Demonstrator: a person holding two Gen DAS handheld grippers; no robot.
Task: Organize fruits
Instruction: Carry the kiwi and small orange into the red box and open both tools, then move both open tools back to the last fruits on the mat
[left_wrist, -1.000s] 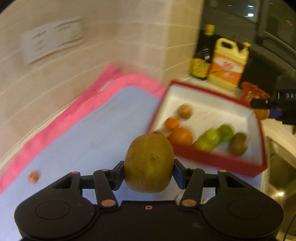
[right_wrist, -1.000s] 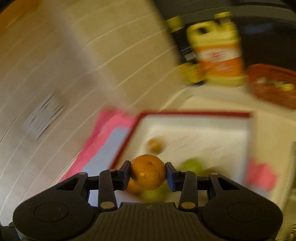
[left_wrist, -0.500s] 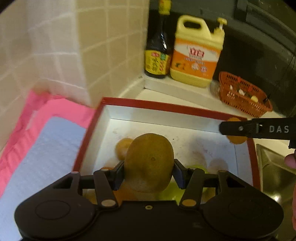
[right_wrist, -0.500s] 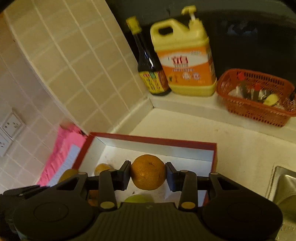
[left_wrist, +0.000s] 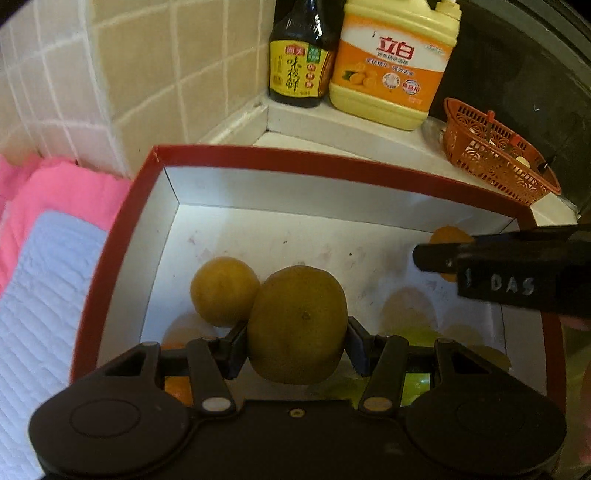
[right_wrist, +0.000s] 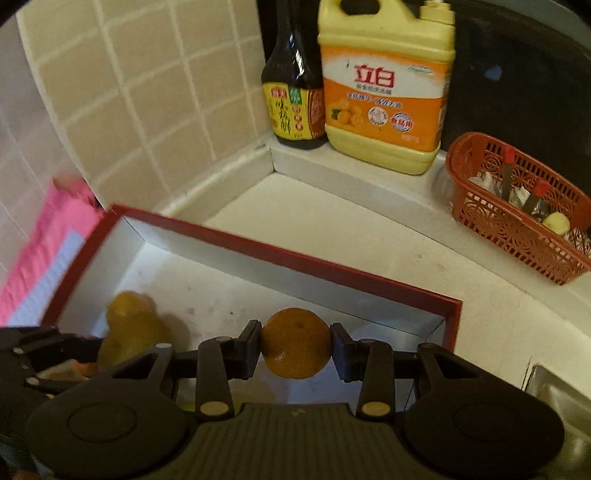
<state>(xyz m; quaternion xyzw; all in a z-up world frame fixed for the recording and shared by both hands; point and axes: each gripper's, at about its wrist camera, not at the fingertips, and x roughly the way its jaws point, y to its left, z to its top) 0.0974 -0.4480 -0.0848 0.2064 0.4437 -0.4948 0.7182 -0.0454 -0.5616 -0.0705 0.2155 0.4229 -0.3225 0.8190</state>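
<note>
My left gripper (left_wrist: 297, 349) is shut on a brown kiwi (left_wrist: 297, 325) and holds it over the red-rimmed white box (left_wrist: 295, 164). A round yellow-orange fruit (left_wrist: 223, 290) lies on the box floor just left of it, with orange and green fruit partly hidden under the gripper. My right gripper (right_wrist: 295, 349) is shut on a small orange (right_wrist: 295, 343) above the box's right half (right_wrist: 332, 271). It shows from the side in the left wrist view (left_wrist: 436, 254). The left gripper's kiwi shows in the right wrist view (right_wrist: 127, 328).
A soy sauce bottle (left_wrist: 301, 55), a yellow detergent jug (left_wrist: 393, 62) and an orange basket (left_wrist: 495, 155) stand on the ledge behind the box. A pink and lilac mat (left_wrist: 48, 258) lies to the left. A steel sink edge (right_wrist: 554, 387) is at right.
Both grippers have moved forward and lower over the box with their fruit still held. The box now fills more of both views.
</note>
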